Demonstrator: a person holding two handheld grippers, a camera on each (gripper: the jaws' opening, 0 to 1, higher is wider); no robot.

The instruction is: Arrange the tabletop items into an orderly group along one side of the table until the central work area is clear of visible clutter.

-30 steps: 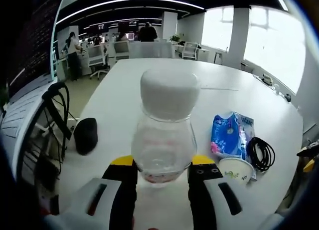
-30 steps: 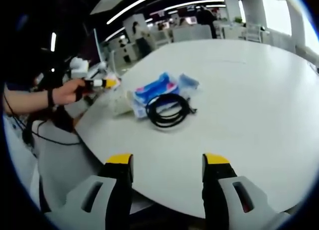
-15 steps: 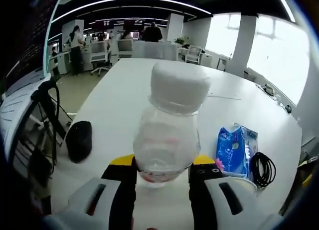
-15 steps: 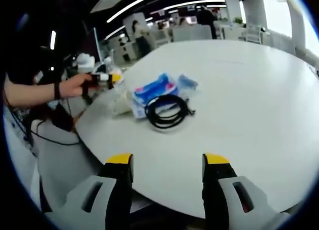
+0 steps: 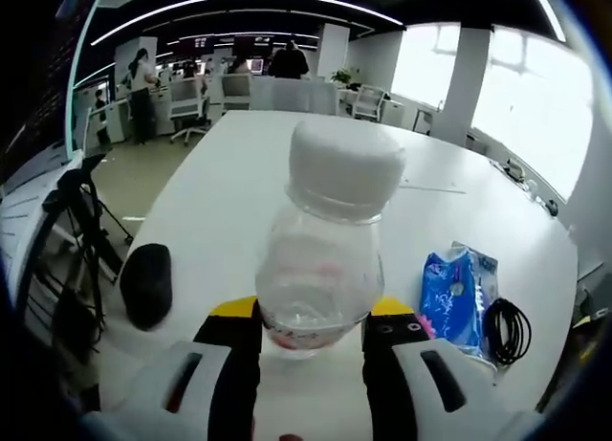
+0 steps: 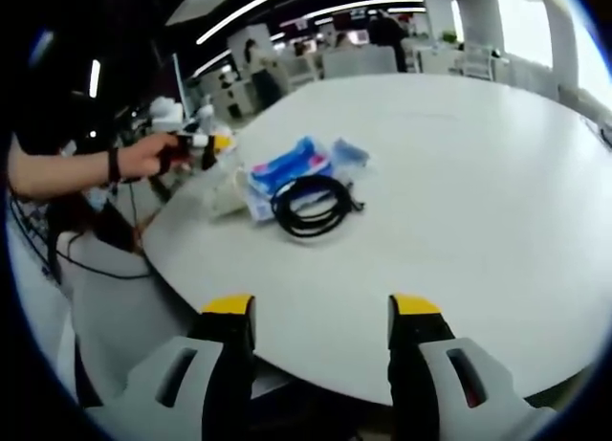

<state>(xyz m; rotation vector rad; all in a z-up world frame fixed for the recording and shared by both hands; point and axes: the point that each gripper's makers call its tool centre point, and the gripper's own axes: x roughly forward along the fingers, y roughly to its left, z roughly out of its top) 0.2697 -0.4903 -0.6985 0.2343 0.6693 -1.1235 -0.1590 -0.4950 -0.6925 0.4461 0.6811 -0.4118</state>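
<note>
- No text, brand, number or sign can be read in either view.
- The blue packet (image 5: 452,299) on the worktop (image 5: 287,164), just beside the coiled black cable (image 5: 505,328), carries white and pink print, too small and blurred to make out.
- The clear bottle (image 5: 323,259) has reddish marks near its base, not legible.

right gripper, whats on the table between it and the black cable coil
Nothing: in the right gripper view, bare white table runs from the open right gripper to the black cable coil.
</note>
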